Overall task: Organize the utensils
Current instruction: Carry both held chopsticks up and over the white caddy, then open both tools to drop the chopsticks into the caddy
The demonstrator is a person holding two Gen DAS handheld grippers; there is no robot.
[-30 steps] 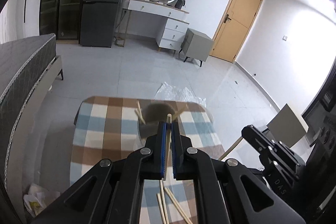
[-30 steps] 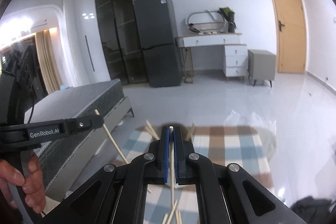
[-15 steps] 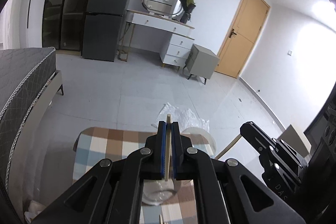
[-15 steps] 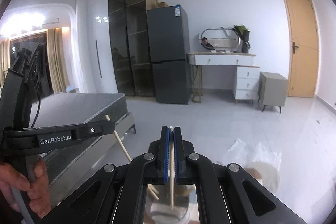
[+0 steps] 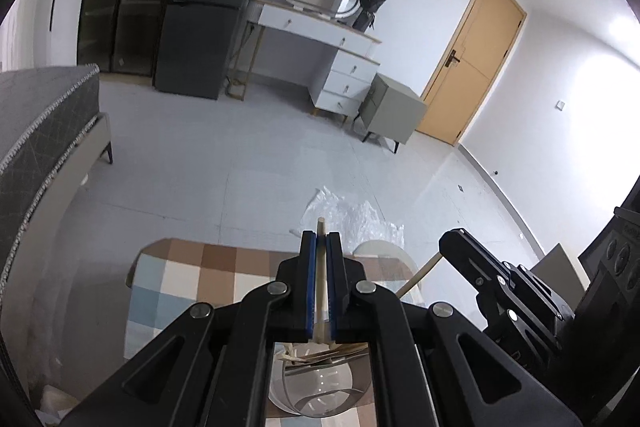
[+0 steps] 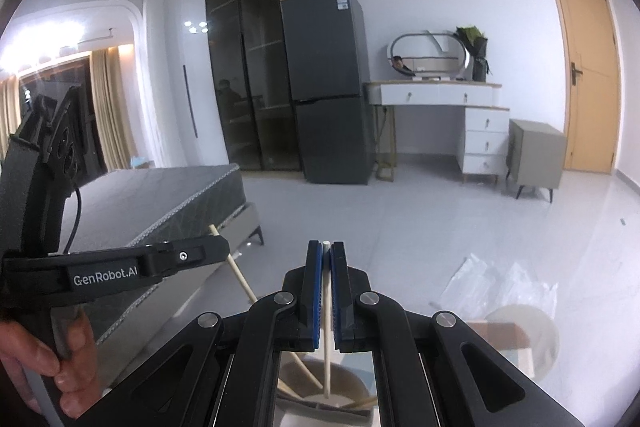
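Note:
My left gripper (image 5: pixel 321 239) is shut on a pale wooden chopstick (image 5: pixel 321 283) that runs up between the blue pads. Right under its jaws stands a clear glass cup (image 5: pixel 320 393) with several chopsticks in it. My right gripper (image 6: pixel 326 247) is shut on a second chopstick (image 6: pixel 327 355) whose lower end hangs over the same cup (image 6: pixel 320 387). Each view shows the other gripper: the right gripper (image 5: pixel 454 247) beside the cup with its stick (image 5: pixel 416 275), and the left gripper (image 6: pixel 216 249) with its slanted stick (image 6: pixel 240 277), held by a hand (image 6: pixel 52 363).
The cup stands on a table with a checked cloth (image 5: pixel 180 279), near its far edge. Beyond the edge lie a crumpled plastic sheet (image 5: pixel 352 215) and a pale round object (image 5: pixel 384 251) on the floor. A grey bed (image 5: pixel 40 131) stands at the left.
Both grippers have moved forward across the table, each still holding its chopstick. The cup has passed from ahead of the jaws to right beneath them. The loose chopsticks have left the view.

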